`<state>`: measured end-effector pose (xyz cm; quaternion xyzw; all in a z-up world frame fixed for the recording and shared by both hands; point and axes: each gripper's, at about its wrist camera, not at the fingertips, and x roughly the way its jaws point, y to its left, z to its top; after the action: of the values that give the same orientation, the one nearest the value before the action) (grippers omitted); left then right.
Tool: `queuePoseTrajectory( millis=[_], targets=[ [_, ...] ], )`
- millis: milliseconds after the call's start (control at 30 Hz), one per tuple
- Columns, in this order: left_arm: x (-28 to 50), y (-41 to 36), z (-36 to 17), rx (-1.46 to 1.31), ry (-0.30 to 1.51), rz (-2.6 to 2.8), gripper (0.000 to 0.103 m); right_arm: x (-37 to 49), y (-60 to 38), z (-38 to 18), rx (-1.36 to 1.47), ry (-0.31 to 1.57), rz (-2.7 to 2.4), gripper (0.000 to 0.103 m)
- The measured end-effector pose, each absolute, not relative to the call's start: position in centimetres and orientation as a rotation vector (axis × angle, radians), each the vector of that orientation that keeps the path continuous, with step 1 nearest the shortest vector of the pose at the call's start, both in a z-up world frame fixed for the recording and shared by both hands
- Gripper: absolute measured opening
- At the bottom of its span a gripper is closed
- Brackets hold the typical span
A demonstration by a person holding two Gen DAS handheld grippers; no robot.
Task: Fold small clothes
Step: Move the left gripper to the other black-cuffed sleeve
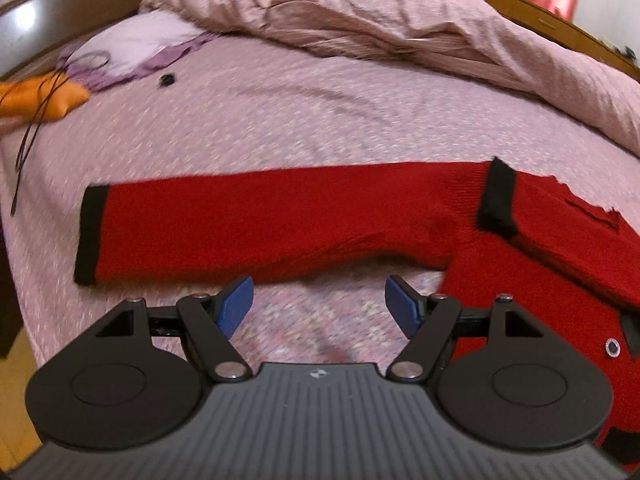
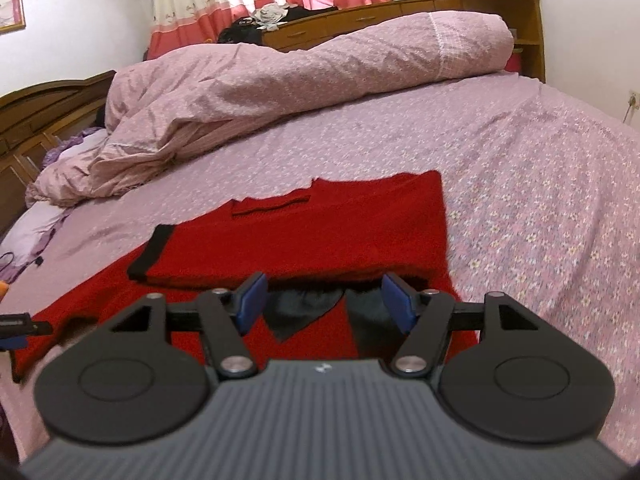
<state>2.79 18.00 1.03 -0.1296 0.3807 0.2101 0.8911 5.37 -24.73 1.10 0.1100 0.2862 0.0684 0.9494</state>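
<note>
A red knit sweater [image 1: 280,220] with black cuffs lies on the pink bedsheet [image 1: 280,112]. In the left wrist view one sleeve stretches out to the left, ending in a black cuff [image 1: 90,236]. The other sleeve is folded across the body, its black cuff [image 1: 498,200] on the chest. My left gripper [image 1: 319,306] is open and empty, just short of the outstretched sleeve. In the right wrist view the sweater [image 2: 320,236] lies ahead with the folded sleeve's cuff [image 2: 152,256] at left. My right gripper [image 2: 323,304] is open over the black collar [image 2: 304,308].
A rumpled pink duvet [image 2: 280,92] is heaped across the far side of the bed. An orange cloth [image 1: 36,96] with a dark cord, a lilac pillow [image 1: 132,44] and a small black object [image 1: 166,80] lie at the left. A wooden headboard [image 2: 400,16] stands behind.
</note>
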Motion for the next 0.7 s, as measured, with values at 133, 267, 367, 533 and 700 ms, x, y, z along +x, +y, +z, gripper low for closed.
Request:
queuePoseTrajectory(
  millis=[133,267,367,533,700],
  targets=[
    [1.9,19.9,0.3,-0.385,0.769,0.458,0.085,4.6,-24.1,0.7,0.219,0.598,0.155,0.066],
    [1.4,21.2,-0.5,-0.462,0.736,0.51,0.087,4.3,-23.4,0.3,0.209,0.612,0.169,0.066],
    [1.5,21.8,-1.0,-0.51,0.721,0.514,0.088,4.5,-23.1,-0.1,0.208,0.627,0.175,0.066],
    [2.1,23.0,-2.5,-0.642,0.7,0.522,0.089,4.9,-22.9,-0.9,0.209,0.655,0.173,0.066],
    [2.8,23.9,-4.1,-0.73,0.699,0.537,0.09,5.3,-23.0,-1.6,0.208,0.681,0.169,0.066]
  ],
)
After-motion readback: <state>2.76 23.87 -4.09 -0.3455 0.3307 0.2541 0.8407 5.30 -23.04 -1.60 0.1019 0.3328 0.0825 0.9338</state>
